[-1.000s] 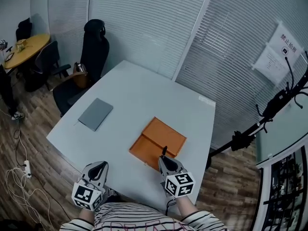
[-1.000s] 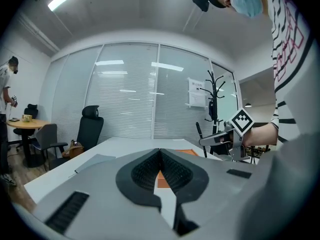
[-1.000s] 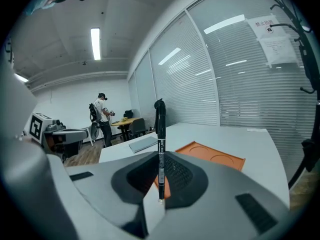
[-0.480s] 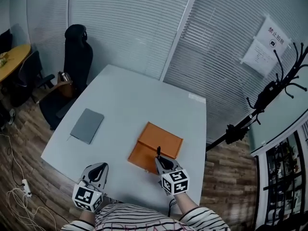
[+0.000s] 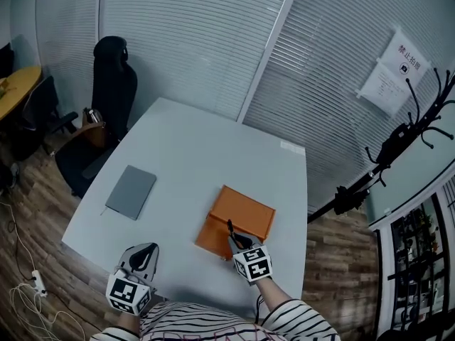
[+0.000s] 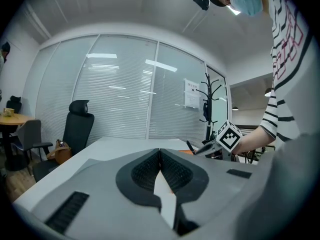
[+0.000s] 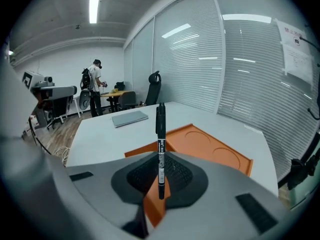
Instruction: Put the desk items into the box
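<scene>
Right gripper (image 5: 239,243) stays clamped on the black marker pen (image 7: 159,134), which stands upright between its jaws. Over the last second we have carried it slightly forward and leftward, so the pen's tip now hangs over the near part of the orange box (image 5: 249,208) on the white table (image 5: 192,148). We judge we are nearly placed to lower and release. Left gripper (image 5: 141,257) waits by the table's near edge, jaws together on nothing. Well apart lies the grey notebook (image 5: 131,192), untouched.
</scene>
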A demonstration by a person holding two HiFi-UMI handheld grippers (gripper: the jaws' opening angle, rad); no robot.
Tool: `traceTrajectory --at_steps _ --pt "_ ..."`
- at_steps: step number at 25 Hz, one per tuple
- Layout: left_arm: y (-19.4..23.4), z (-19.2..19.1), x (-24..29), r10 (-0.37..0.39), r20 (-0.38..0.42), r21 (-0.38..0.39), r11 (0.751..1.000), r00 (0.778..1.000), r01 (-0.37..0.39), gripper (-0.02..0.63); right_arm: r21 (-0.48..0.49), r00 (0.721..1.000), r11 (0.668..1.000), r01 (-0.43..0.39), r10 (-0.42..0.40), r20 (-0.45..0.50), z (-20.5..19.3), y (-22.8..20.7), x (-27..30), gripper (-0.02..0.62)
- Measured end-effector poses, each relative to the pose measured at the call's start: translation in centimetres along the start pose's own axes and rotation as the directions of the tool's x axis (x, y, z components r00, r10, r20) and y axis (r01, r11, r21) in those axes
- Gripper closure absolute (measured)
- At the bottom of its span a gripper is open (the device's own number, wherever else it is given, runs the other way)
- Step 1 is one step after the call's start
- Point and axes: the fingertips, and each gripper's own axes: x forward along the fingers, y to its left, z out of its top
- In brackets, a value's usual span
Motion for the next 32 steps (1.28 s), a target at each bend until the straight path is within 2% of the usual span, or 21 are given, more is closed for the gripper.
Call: traceTrajectory --at_steps 7,11,18,26,32 --pt "2.1 -0.6 -0.4 0.013 -0.004 -0.014 1.000 1.000 -0.014 0.583 -0.051 0.988 0.999 -0.005 -0.002 -0.152 -2.5 0.1 3.6 0.546" --pt "2.7 -0.9 -0.3 0.011 -0.007 -0.026 1.000 1.000 -0.011 0.583 -0.099 0.969 0.995 -0.027 0.002 -0.245 -3.6 0.2 4.9 0.546" --pt "3.5 -0.8 0.0 0.007 0.001 -0.045 0.999 1.000 -0.007 0.583 -0.104 0.932 0.993 -0.054 0.013 -0.363 -5.5 0.0 6.8 0.546" --pt "4.0 -0.8 0.4 0.018 0.003 -0.058 0.998 1.000 -0.018 0.583 -0.091 0.883 0.992 -0.085 0.033 -0.468 -7.2 -0.2 8.6 0.546" --pt "3.7 -1.2 0.7 0.005 -0.007 -0.057 0.998 1.000 -0.005 0.583 -0.072 0.857 0.995 -0.072 0.025 -0.515 -7.8 -0.2 9.5 0.546"
